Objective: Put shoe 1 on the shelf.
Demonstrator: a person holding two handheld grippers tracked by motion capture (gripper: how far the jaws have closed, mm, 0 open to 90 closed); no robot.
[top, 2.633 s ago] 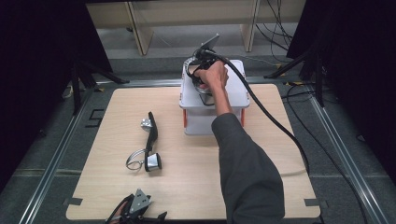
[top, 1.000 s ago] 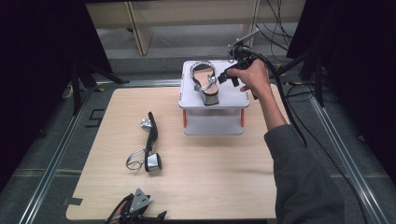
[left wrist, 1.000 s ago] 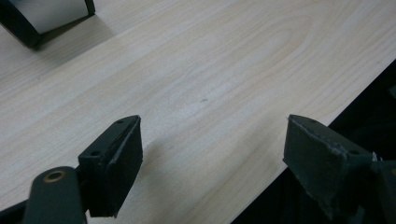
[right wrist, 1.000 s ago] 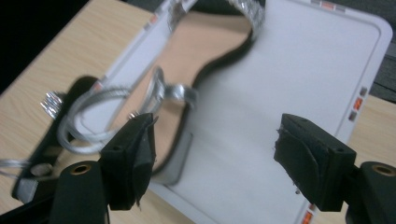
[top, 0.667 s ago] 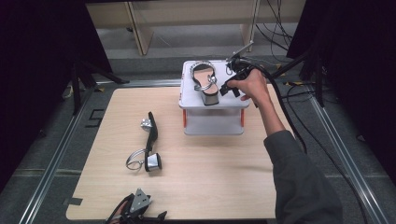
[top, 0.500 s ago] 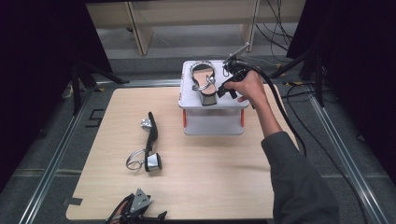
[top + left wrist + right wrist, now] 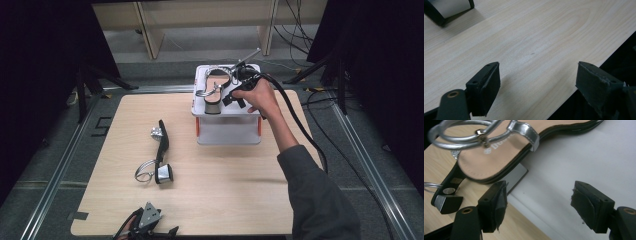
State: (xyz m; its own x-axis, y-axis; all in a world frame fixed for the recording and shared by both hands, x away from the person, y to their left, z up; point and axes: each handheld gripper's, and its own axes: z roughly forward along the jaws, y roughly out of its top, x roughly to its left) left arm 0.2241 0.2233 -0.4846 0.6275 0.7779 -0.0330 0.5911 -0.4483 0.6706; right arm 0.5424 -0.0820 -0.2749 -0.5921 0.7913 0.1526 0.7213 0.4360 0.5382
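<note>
Sandal (image 7: 214, 88) number one is lying flat on top of the white box (image 7: 228, 131) at the far side of the counter (image 7: 225, 190), heel end poking over the box's near-left edge. My right tool (image 7: 227, 98) hovers just beside it, released, jaws wide apart with nothing between them. Second sandal (image 7: 159, 152) lies on the bare counter, well apart. Left tool (image 7: 537, 86) is parked at the near counter edge, also spread wide, holding nothing.
</note>
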